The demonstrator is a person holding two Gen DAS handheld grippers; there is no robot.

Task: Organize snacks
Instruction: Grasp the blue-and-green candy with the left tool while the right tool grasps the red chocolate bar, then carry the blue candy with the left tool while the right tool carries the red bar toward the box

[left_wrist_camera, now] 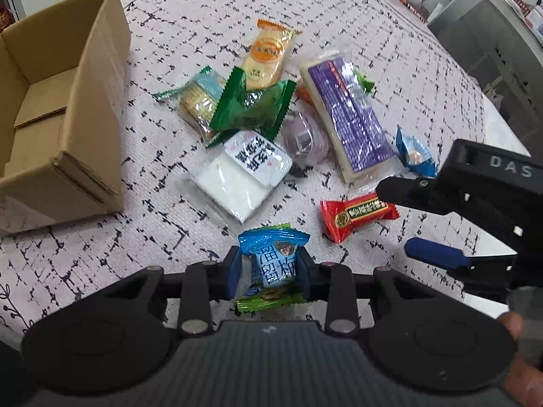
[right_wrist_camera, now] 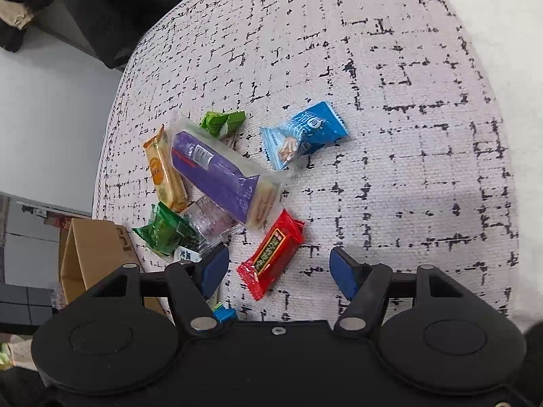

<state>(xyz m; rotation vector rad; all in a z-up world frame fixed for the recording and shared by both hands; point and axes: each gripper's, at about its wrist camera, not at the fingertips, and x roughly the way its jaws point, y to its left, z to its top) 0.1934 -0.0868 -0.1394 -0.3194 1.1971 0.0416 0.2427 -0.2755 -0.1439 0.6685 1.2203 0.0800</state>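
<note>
Over on the left sits the open cardboard box (left_wrist_camera: 64,108) on the patterned cloth (left_wrist_camera: 169,27), with the snack pile (left_wrist_camera: 258,112) just beside it. The left gripper (left_wrist_camera: 271,271) is clamped on a blue-and-green plum candy packet (left_wrist_camera: 275,264), near the box. Further right, the right gripper (right_wrist_camera: 278,269) is spread wide, the red candy bar (right_wrist_camera: 271,254) lying between its fingers, untouched.

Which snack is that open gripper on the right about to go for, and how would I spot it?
Probably this one, though that is a guess. Start at the patterned cloth and find the pile of snacks around the long purple packet. Just below it, between the open fingers of the right gripper, lies the red packet, the only red wrapper there.
</note>
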